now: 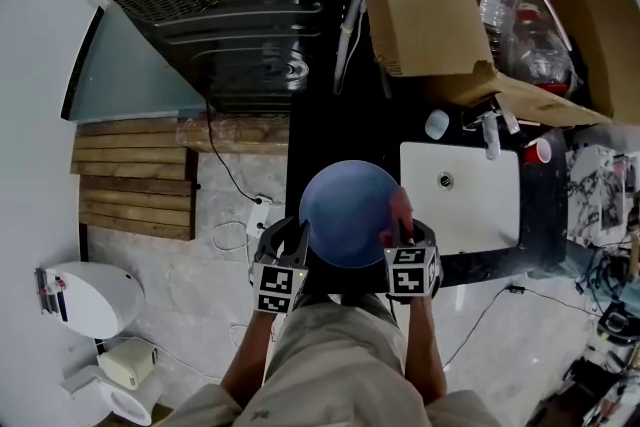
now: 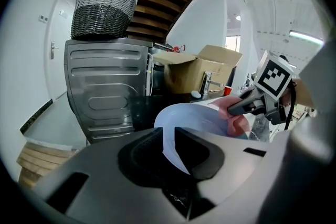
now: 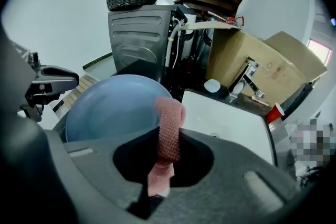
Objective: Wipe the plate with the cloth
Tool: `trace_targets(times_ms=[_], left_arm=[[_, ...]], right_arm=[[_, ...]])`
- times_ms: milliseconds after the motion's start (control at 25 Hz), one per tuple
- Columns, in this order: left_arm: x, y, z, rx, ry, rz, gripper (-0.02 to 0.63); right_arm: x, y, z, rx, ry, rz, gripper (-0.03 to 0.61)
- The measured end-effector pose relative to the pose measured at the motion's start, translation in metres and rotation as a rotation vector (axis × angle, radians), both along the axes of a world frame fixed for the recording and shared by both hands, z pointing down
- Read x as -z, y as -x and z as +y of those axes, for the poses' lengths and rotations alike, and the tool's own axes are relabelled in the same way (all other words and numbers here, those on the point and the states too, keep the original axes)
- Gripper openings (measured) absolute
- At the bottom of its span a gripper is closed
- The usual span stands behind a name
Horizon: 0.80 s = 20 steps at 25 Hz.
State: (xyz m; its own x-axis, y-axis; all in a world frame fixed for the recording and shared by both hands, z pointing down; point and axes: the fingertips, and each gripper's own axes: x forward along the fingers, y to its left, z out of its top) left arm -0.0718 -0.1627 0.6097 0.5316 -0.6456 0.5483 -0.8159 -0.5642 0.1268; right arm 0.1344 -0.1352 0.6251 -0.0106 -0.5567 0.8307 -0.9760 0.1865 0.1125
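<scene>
- Nearest the head camera, the person's forearms [image 1: 420,355] reach down to two sets of tongs. They are held above the near edge of a dark surface [image 1: 545,215], just beside a white sink [image 1: 470,200].
- From the same view, the left tongs [image 1: 285,255] hold the blue plate [image 1: 345,210] by its left rim. The plate is off the surface with its face turned up. The right tongs [image 1: 410,250] bring a pink cloth [image 1: 400,213] against the plate's right side.
- From the left gripper view, the left tongs [image 2: 169,147] are closed almost fully, pinching only the thin rim of the plate [image 2: 197,115]. The cloth [image 2: 236,119] touches the plate's far edge, below the right tongs [image 2: 262,101].
- From the right gripper view, the right tongs [image 3: 168,150] are clamped on a folded strip of cloth [image 3: 169,128]. The strip stands up out of them and bends over the near rim of the plate [image 3: 110,107], and a loose end hangs below the jaws.
- Only a small fold meets the plate, so the wiping looks barely begun.
- To wipe well, the fold should probably be laid flatter on the face and swept in overlapping arcs toward the left tongs.
- Pressure should stay light, since the hold on the rim is narrow and a hard push could pivot or slip the plate.
</scene>
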Motion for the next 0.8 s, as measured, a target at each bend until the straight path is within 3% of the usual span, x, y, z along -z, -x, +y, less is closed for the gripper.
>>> trace_targets(times_ms=[160, 400, 800], left_arm=[[0.003, 0.002, 0.002, 0.008, -0.004, 0.004, 0.069], [0.004, 0.001, 0.006, 0.015, -0.007, 0.004, 0.069], [0.003, 0.006, 0.016, 0.049, -0.005, -0.008, 0.069]], right_arm=[[0.024, 0.006, 0.001, 0.003, -0.045, -0.03, 0.026], [0.043, 0.043, 0.0, 0.092, -0.107, -0.136, 0.026], [0.035, 0.131, 0.008, 0.263, -0.075, -0.305, 0.026]])
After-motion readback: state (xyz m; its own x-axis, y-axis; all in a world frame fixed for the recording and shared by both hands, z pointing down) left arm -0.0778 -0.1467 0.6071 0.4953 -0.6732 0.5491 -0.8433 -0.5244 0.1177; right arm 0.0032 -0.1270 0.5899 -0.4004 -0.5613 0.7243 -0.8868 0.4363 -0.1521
